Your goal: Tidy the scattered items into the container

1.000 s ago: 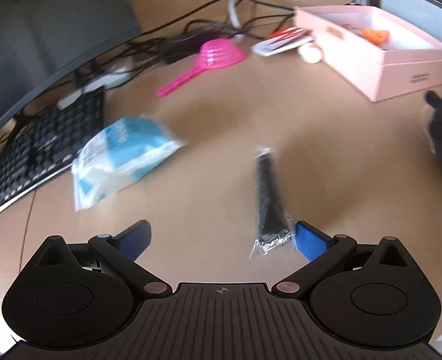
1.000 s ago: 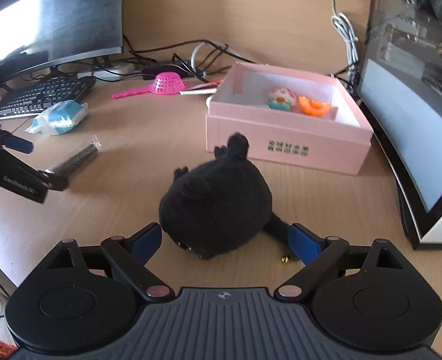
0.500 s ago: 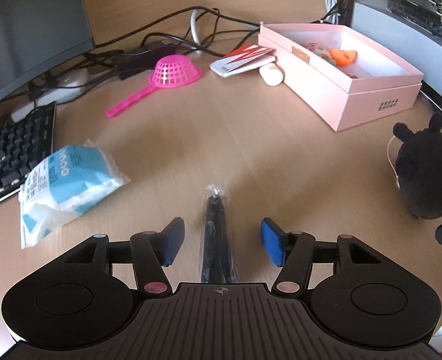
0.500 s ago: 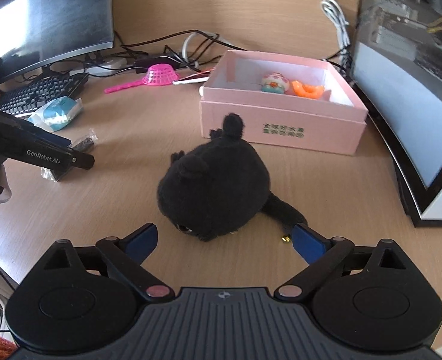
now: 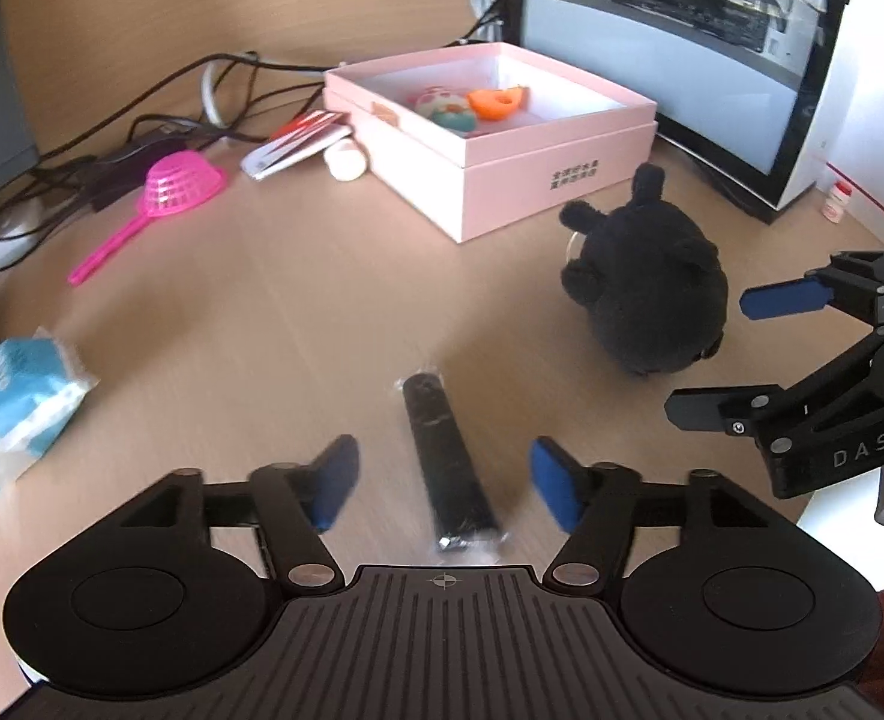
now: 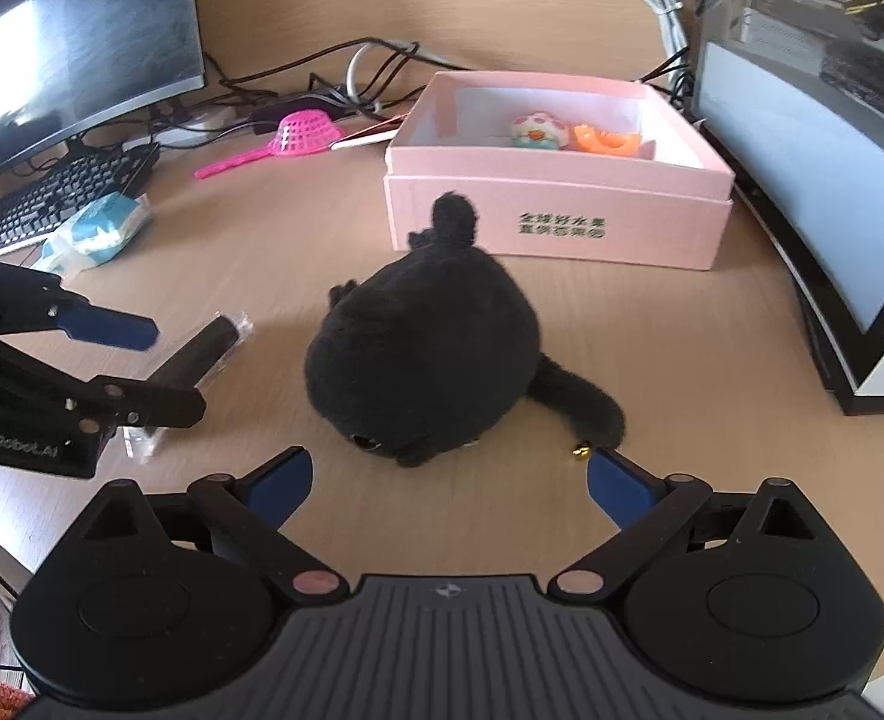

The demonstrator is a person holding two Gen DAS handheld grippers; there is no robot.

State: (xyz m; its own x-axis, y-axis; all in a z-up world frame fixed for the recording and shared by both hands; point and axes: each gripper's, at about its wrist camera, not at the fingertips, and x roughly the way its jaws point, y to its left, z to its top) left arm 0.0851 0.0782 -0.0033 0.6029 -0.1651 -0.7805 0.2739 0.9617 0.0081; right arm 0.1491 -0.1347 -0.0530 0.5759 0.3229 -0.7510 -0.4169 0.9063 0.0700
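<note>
A black stick in a clear wrapper (image 5: 446, 462) lies on the desk between the open fingers of my left gripper (image 5: 445, 489); it also shows in the right wrist view (image 6: 201, 354). A black plush toy (image 6: 423, 354) sits just ahead of my open right gripper (image 6: 449, 489), between its fingertips; it also shows in the left wrist view (image 5: 646, 294). The pink box (image 6: 562, 222) stands behind it with a small round toy (image 6: 539, 129) and an orange piece (image 6: 607, 140) inside. The box also shows in the left wrist view (image 5: 502, 180).
A pink strainer (image 5: 171, 195), a blue-white tissue pack (image 5: 12, 396), a red-white packet (image 5: 297, 144) and a white roll (image 5: 345, 161) lie on the desk. Cables, a keyboard (image 6: 63, 192) and monitors (image 6: 814, 138) ring the back and sides.
My left gripper has swung right and moved in over the black stick, which now lies between its fingers. My right gripper has edged closer to the plush toy.
</note>
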